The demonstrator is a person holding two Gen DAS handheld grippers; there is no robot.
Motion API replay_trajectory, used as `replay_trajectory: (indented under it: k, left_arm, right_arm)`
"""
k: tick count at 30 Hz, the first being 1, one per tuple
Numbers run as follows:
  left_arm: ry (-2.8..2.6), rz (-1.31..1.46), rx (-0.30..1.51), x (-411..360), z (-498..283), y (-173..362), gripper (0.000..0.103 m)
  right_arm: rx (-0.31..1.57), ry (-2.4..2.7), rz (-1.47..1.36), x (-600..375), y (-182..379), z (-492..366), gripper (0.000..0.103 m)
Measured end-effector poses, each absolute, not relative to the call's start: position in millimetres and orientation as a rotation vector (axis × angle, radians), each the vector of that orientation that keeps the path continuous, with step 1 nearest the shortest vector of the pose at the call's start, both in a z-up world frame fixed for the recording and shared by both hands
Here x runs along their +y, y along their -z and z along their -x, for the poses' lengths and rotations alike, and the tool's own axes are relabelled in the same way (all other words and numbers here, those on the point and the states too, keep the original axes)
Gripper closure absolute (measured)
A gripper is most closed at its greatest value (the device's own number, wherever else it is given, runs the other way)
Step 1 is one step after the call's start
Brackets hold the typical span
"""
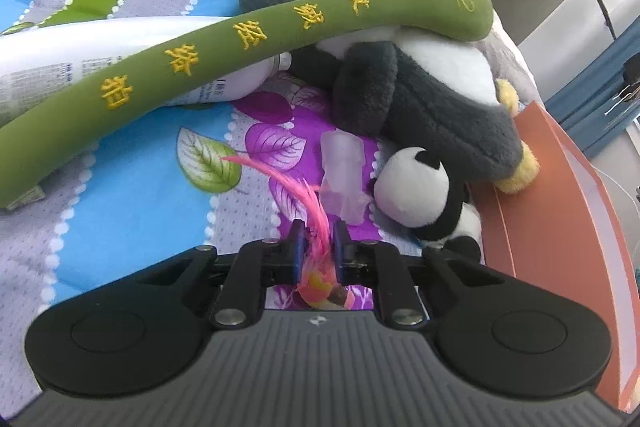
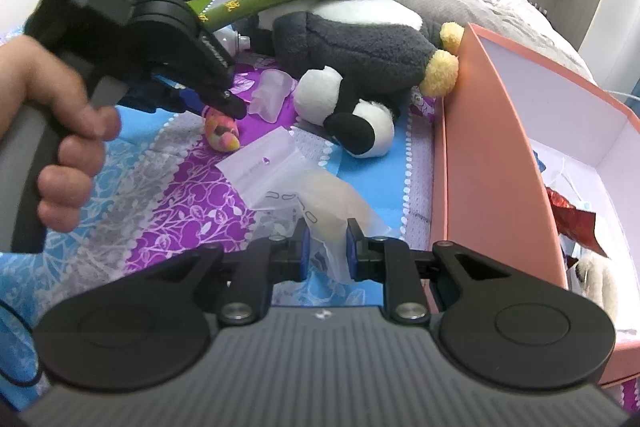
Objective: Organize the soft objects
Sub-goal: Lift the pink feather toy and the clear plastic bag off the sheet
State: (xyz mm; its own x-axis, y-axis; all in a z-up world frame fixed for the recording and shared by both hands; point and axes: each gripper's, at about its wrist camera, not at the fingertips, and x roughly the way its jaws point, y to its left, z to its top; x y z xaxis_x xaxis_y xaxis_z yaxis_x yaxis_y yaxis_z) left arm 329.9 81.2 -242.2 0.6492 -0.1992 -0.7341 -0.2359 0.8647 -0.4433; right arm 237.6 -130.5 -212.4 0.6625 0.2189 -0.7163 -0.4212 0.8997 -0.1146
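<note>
A patterned bedspread (image 1: pixel 132 195) carries a panda plush (image 1: pixel 416 187), penguin plush (image 1: pixel 432 107) and pink box (image 2: pixel 480 155).

Yellow embroidered Chinese characters run in a row along the shaft of the green plush stick (image 1: pixel 248 43), which lies across the white bottle (image 1: pixel 100 63) and the plush penguin (image 1: pixel 420 95) on the bed; the strokes are too small to read with certainty. The bottle carries fine printed lines, illegible. The clear plastic bag (image 2: pixel 288 187) bears small dark marks, also unreadable.
</note>
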Motion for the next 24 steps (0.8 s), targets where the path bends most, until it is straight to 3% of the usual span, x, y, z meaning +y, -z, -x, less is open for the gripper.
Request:
replay_trajectory:
  k: [24]
  left_arm:
    - [0.045,0.527,0.907,72,-252,216,0.093]
  right_arm:
    - [0.795,-0.384,0.127,-150,197,-213,0.081]
